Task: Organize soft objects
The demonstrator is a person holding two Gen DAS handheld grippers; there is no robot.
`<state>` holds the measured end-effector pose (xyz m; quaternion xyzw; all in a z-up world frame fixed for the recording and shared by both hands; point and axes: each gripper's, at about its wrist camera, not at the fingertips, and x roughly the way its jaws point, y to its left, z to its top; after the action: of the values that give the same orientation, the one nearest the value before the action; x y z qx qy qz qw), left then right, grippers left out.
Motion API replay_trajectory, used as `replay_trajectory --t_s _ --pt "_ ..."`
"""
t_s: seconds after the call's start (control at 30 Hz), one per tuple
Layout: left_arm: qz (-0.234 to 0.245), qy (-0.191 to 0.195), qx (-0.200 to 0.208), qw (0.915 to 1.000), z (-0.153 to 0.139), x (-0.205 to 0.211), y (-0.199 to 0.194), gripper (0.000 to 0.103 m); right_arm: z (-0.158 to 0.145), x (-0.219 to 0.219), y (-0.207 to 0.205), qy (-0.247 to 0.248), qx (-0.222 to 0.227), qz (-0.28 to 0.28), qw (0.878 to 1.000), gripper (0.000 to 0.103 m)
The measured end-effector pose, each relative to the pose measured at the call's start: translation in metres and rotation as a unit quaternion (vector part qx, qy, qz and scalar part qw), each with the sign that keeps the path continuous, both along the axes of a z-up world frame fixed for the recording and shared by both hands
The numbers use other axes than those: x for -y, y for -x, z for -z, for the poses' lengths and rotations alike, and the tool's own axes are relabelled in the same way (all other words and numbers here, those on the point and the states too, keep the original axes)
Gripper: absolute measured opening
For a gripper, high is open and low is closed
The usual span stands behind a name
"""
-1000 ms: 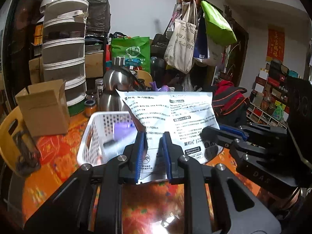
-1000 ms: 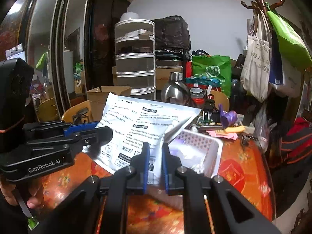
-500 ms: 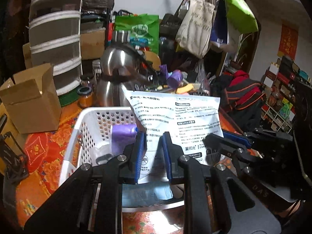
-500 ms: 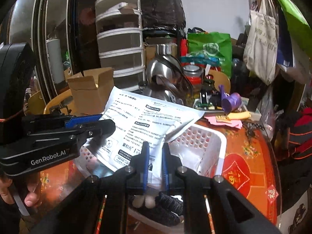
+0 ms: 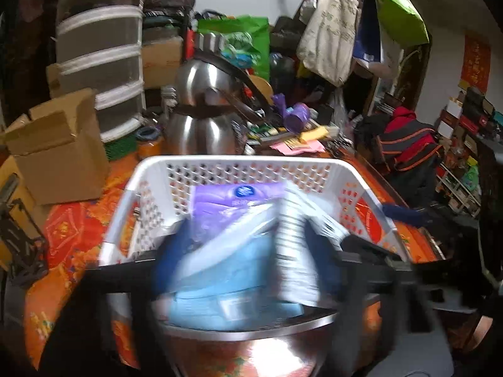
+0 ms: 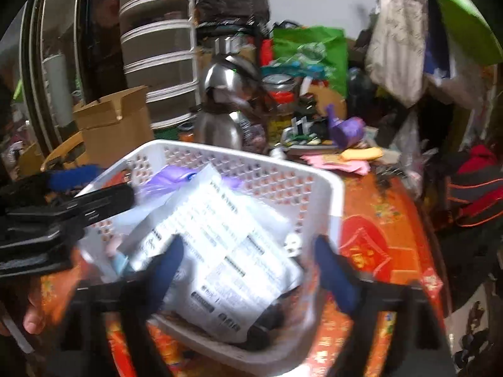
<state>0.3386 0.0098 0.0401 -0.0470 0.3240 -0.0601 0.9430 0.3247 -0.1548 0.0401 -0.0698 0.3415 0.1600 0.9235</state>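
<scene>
Both fingers on the right hand-held gripper [image 6: 248, 270] are standing wide apart, gripping nothing; the silver printed pouch [image 6: 220, 251] is lying between and beyond them inside the white basket [image 6: 330, 194], tilted, printed face up. The left hand-held gripper [image 5: 248, 251] is heavily motion-blurred, but its blue pads [image 5: 166, 260] are also showing well apart with nothing clamped; the pouch [image 5: 295, 251] is showing edge-on there, leaning toward the right side of the basket [image 5: 245, 163]. Under the pouch a purple packet [image 5: 239, 198] is resting against the basket's far wall and a light blue pack [image 5: 232, 286] is sitting at the near side. In the right wrist view something dark [image 6: 267, 323] is poking out below the pouch's near corner; can't tell what it is. The left unit's black body [image 6: 56, 213] is hanging over the basket's left rim in that view. The basket is sitting at the near edge of the desk [image 5: 72, 229], which is wearing an orange-red patterned cloth. A cardboard box [image 5: 59, 147] is sitting toward the left edge, a steel kettle [image 5: 204, 116] is standing just behind the basket, and a purple cup [image 6: 349, 128] and pink papers [image 6: 339, 163] are lying toward the far right.
</scene>
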Motion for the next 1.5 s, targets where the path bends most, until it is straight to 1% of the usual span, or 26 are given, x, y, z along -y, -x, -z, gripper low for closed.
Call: replay_trajectory --t_s 0.07,0.1,0.13,0.2,0.27,0.33,0.4,0.43,0.47,0.5,0.53,0.6,0.7,0.83,0.93,0.97,1.03,1.1,1.13,1.2,1.23,1.27,1.33,1.4,1.5 --pt "-0.008 -0.01 0.021 0.9997 -0.001 -0.005 0.008 0.09 0.001 0.004 0.002 -0.003 -0.005 0.003 1.0 0.091" --pt "-0.01 -0.011 0.022 0.9996 0.0 -0.007 0.011 0.09 0.002 0.006 0.001 -0.012 -0.019 0.001 1.0 0.099" --pt "-0.011 -0.009 0.017 0.9998 0.001 -0.009 0.012 0.09 0.004 0.007 -0.001 -0.018 -0.035 0.001 0.999 0.103" --pt "-0.012 -0.006 0.003 0.9999 0.006 -0.013 0.014 0.09 0.005 0.012 0.002 -0.036 -0.043 -0.003 0.998 0.103" --pt "-0.017 -0.011 -0.005 0.9998 0.011 -0.017 0.018 0.09 0.003 0.013 0.009 -0.04 -0.034 -0.001 0.999 0.103" --pt "-0.015 -0.008 -0.01 0.9998 0.013 -0.021 0.028 0.09 -0.001 0.015 0.023 -0.041 -0.026 0.005 0.999 0.103" --pt "-0.016 -0.008 -0.004 0.9998 0.011 -0.024 0.046 0.091 -0.005 0.016 0.037 -0.045 -0.019 0.005 0.999 0.103" --pt "-0.015 -0.012 0.001 0.9998 0.01 -0.024 0.056 0.093 -0.008 0.017 0.046 -0.042 -0.014 0.012 0.999 0.103" --pt "-0.013 -0.016 0.004 0.9998 0.008 -0.024 0.065 0.101 -0.012 0.017 0.057 -0.035 -0.004 0.022 0.999 0.103" --pt "-0.008 -0.019 0.009 0.9997 0.006 -0.024 0.078 0.103 -0.016 0.016 0.069 -0.026 0.009 0.026 0.999 0.103" --pt "-0.006 -0.022 0.013 0.9997 0.004 -0.023 0.087 0.103 -0.02 0.014 0.081 -0.02 0.019 0.024 0.999 0.103" --pt "-0.011 -0.04 0.036 0.9985 -0.002 -0.022 0.117 0.103 -0.026 0.013 0.107 -0.013 0.031 0.02 0.999 0.103" --pt "-0.021 -0.059 0.05 0.9968 -0.007 -0.023 0.153 0.103 -0.034 0.015 0.143 -0.013 0.044 0.02 0.999 0.103" --pt "-0.019 -0.05 0.055 0.997 -0.015 -0.03 0.196 0.103 -0.04 0.018 0.189 -0.006 0.06 0.027 0.998 0.103" --pt "-0.017 -0.042 0.033 0.9985 -0.018 -0.037 0.23 0.103 -0.048 0.021 0.229 -0.012 0.076 0.034 0.996 0.103" --pt "-0.017 -0.037 0.04 0.9984 -0.021 -0.038 0.245 0.103 -0.052 0.023 0.24 -0.015 0.082 0.037 0.996 0.103" --pt "-0.019 -0.034 0.054 0.9978 -0.025 -0.039 0.275 0.103 -0.058 0.028 0.269 -0.026 0.094 0.064 0.993 0.103" --pt "-0.023 -0.031 0.065 0.9971 -0.029 -0.039 0.3 0.103 -0.063 0.03 0.296 -0.031 0.096 0.088 0.991 0.103" --pt "-0.027 -0.032 0.072 0.9965 -0.032 -0.037 0.319 0.103 -0.066 0.03 0.303 -0.029 0.095 0.085 0.991 0.103" --pt "-0.035 -0.04 0.072 0.996 -0.036 -0.03 0.345 0.103 -0.069 0.023 0.324 -0.016 0.088 0.053 0.995 0.103" --pt "-0.035 -0.041 0.076 0.9956 -0.039 -0.027 0.354 0.103 -0.07 0.019 0.329 -0.012 0.088 0.042 0.995 0.103" --pt "-0.03 -0.038 0.089 0.9948 -0.043 -0.023 0.369 0.103 -0.07 0.017 0.333 -0.012 0.09 0.04 0.995 0.103" --pt "-0.02 -0.03 0.096 0.9947 -0.049 -0.018 0.385 0.103 -0.07 0.014 0.336 -0.009 0.096 0.045 0.994 0.103" --pt "-0.021 -0.028 0.097 0.9946 -0.052 -0.016 0.389 0.103 -0.069 0.012 0.332 -0.008 0.094 0.05 0.994 0.103" --pt "-0.032 -0.025 0.092 0.9949 -0.053 -0.017 0.39 0.103 -0.067 0.014 0.325 -0.025 0.082 0.05 0.995 0.103"
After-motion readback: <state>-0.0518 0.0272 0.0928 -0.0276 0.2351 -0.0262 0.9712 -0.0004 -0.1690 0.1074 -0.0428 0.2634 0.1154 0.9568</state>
